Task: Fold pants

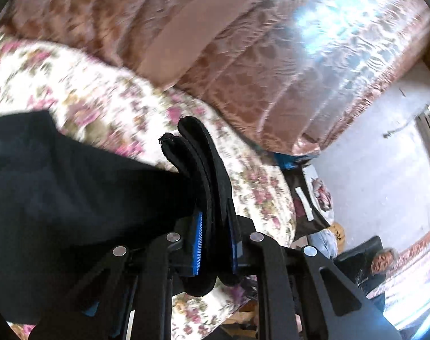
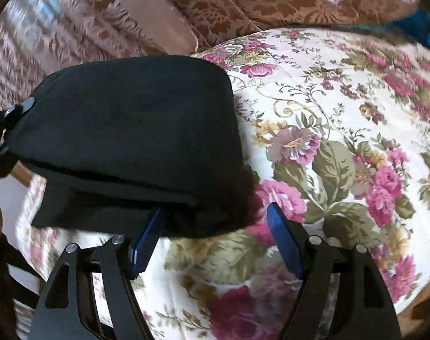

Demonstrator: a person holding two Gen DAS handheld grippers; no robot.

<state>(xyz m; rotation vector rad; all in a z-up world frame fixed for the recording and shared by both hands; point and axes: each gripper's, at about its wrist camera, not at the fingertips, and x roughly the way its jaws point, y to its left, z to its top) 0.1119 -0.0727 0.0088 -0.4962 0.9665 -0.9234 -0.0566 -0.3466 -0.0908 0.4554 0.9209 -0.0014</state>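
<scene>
surface: floral cloth (image 2: pixel 342 119) | behind: brown brocade (image 1: pixel 271 65) | wall (image 1: pixel 385 175) possibly plastered

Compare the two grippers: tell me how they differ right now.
The left gripper is shut on the black pants, with layers of cloth pinched between its blue pads; the right gripper stands open and holds nothing. The left one grips the cloth's edge, while the right one sits at the folded bundle's near edge, above the floral cover. Both have black frames and blue pads.
</scene>
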